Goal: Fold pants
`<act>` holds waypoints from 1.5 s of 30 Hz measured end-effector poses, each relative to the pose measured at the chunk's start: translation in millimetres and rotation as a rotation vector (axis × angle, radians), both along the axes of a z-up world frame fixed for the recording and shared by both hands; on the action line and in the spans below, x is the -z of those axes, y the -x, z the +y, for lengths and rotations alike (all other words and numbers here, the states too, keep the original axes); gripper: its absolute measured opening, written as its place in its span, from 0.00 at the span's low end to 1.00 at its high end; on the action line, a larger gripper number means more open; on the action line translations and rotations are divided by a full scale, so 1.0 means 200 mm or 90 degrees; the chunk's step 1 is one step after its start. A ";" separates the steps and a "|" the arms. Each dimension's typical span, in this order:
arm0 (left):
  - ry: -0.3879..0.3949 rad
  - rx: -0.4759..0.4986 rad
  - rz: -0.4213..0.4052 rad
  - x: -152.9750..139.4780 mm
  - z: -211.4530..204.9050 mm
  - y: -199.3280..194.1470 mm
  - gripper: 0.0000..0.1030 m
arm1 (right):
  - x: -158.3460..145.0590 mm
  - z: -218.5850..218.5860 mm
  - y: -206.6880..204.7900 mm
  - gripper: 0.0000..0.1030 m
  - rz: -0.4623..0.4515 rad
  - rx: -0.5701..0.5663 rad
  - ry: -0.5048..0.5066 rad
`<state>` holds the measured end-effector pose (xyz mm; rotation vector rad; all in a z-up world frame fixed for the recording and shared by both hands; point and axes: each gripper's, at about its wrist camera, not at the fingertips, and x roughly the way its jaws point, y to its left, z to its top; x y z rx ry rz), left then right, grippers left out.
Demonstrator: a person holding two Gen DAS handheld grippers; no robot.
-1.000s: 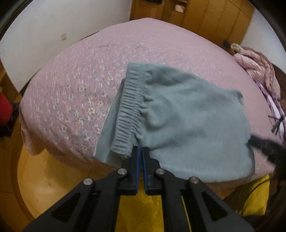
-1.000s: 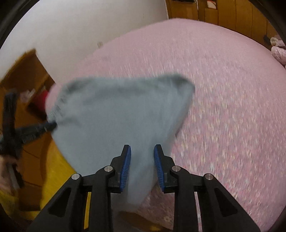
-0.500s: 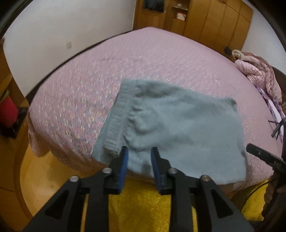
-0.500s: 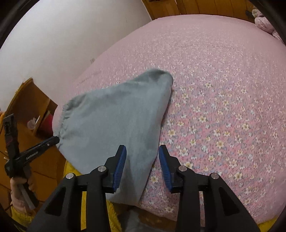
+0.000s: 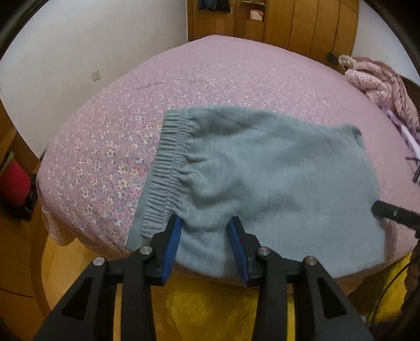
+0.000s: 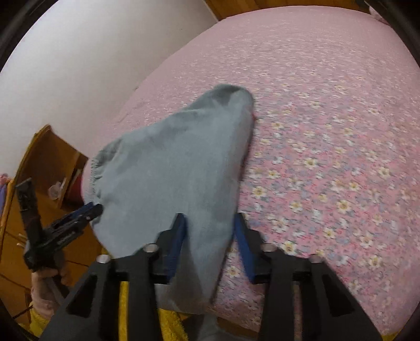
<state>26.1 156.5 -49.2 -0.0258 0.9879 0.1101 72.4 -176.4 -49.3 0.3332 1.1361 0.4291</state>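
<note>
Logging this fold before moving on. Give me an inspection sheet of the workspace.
Surface: bed under pink floral sheet.
Job's things: grey pants folded, lying at the bed's near edge, waistband on the left.
Clutter: pink quilted garment on the far right of the bed.
Grippers: left gripper open; right gripper open, both at the pants' near edge.
Cables: dark cable at lower right.
Surroundings: wooden wardrobe, white wall, yellow rug.
</note>
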 end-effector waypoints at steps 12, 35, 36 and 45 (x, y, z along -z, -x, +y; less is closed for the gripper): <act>0.055 -0.009 -0.035 -0.12 0.04 0.06 0.39 | -0.37 0.28 0.01 0.15 -0.129 -0.134 0.042; 0.032 -0.133 -0.061 -0.17 0.44 0.23 0.39 | -0.52 1.23 -0.15 0.15 -0.140 -0.368 0.023; 0.034 -0.135 -0.061 -0.17 0.45 0.24 0.39 | -0.51 1.26 -0.16 0.15 -0.135 -0.371 0.023; 0.067 -0.173 -0.056 -0.12 0.58 0.31 0.39 | -0.25 1.51 -0.27 0.15 -0.058 -0.378 0.041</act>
